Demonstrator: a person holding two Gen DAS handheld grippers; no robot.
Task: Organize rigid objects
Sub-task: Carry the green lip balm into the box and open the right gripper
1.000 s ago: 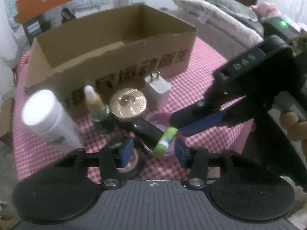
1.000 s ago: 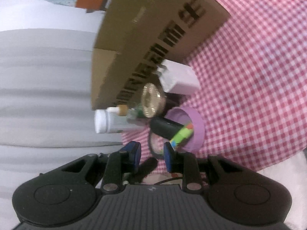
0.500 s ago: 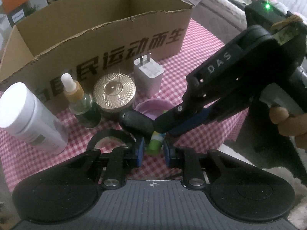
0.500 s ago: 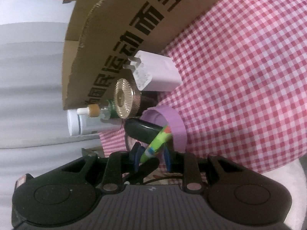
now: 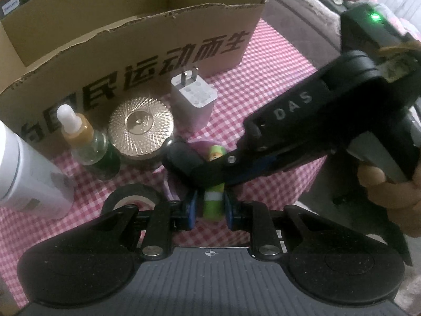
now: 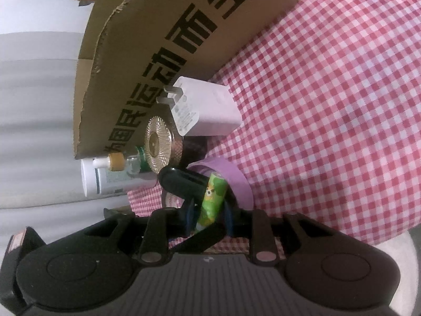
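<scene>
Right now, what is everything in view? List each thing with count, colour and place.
cardboard box: 1, brown with black lettering, behind the row of items.
checked cloth: 1, red and white, covers the table.
charger plug: 1, white, prongs up, by the box.
jar: 1, gold patterned lid, left of the plug.
dropper bottle: 1, clear with tan collar, left of the jar.
white bottle: 1, far left.
purple ring: 1, in front of the jar.
black object: 1, rounded, lies across the ring.
black tape roll: 1, near front.
green tube: 1, between both grippers' fingers.
left hand-held gripper: 1, black, closed on the tube.
right hand-held gripper: 1, black, around the tube.
hand: 1, holds the right gripper.
</scene>
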